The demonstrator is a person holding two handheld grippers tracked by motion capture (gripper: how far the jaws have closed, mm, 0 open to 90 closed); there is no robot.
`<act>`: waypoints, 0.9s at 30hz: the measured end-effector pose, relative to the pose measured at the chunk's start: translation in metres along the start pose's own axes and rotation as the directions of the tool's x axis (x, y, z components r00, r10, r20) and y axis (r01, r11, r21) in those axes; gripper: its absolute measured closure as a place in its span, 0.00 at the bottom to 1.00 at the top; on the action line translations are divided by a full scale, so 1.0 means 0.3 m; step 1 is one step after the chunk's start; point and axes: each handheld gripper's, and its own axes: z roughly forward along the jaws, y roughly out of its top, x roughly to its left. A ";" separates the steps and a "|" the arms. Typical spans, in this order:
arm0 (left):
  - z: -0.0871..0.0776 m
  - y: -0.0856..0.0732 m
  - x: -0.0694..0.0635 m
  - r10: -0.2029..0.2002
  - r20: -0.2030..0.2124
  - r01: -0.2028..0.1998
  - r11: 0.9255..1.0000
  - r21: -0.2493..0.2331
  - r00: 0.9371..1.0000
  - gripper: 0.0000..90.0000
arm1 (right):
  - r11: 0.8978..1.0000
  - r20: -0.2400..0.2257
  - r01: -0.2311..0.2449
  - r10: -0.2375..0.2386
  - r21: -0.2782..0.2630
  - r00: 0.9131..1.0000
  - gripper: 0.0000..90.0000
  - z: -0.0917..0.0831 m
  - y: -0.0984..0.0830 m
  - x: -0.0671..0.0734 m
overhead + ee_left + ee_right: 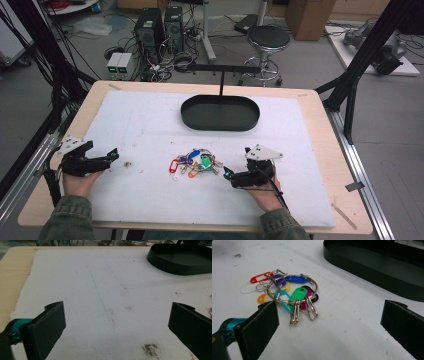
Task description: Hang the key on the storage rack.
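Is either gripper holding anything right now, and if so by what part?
Nothing is held. Left gripper and right gripper are open and empty; the key ring lies untouched on the table.

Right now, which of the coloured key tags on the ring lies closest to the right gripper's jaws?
The green tag, lying on top of the bunch of keys. In the right gripper view it sits nearest the open jaws; the red, white and orange tags are spread out on the bunch's far side.

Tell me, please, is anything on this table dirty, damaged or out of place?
Nothing is damaged. The white mat carries a dark smudge near the left claw and a thin blue pen line. The key bunch lies loose, outside the black tray.
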 end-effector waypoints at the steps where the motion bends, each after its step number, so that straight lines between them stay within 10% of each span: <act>1: 0.000 0.000 -0.001 0.000 -0.001 0.000 1.000 0.000 1.000 0.02 | 1.000 -0.005 0.006 -0.006 0.003 1.000 0.01 0.005 0.003 0.002; 27: 0.002 -0.001 -0.001 0.006 0.004 -0.006 1.000 0.003 1.000 0.02 | 0.997 -0.156 0.050 -0.040 0.063 0.987 0.01 0.119 0.027 0.075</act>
